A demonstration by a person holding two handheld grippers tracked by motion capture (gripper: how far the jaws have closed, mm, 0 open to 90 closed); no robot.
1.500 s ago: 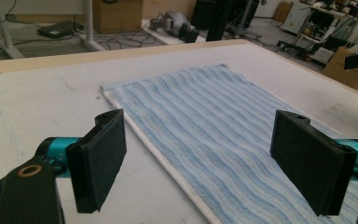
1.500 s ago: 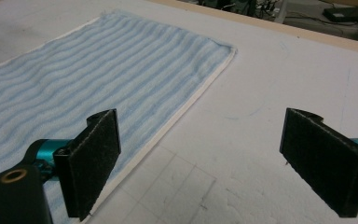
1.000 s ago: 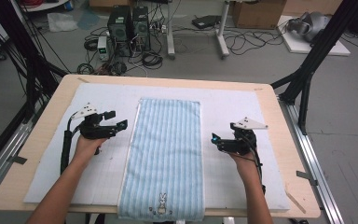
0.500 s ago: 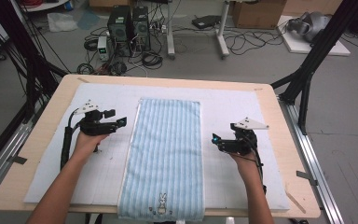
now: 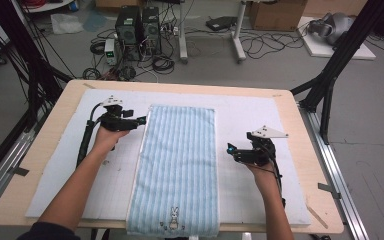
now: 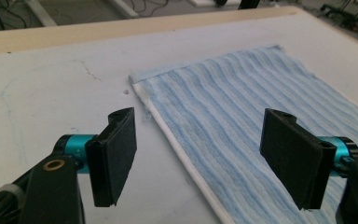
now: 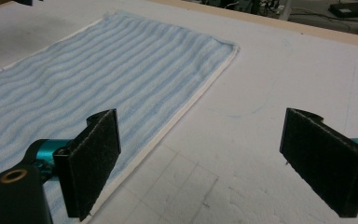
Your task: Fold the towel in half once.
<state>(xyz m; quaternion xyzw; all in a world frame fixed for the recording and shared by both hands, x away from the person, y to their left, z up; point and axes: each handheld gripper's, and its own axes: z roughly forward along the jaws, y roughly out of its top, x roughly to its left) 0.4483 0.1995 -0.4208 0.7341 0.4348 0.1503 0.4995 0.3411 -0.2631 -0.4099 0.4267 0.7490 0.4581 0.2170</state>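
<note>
Two grippers sit beside a blue striped towel in the middle of the frame. The left gripper, jaws apart but just closing a little, straddles the towel's edge. The right gripper is wide open, holding nothing.

No readable text; towel bears rabbit emblem, perhaps.

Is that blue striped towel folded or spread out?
Spread out: the towel lies flat in one layer on the white mat, all edges showing, no creases.

Ribbed terry-cloth towel; matt, seemingly foam mat.
</note>
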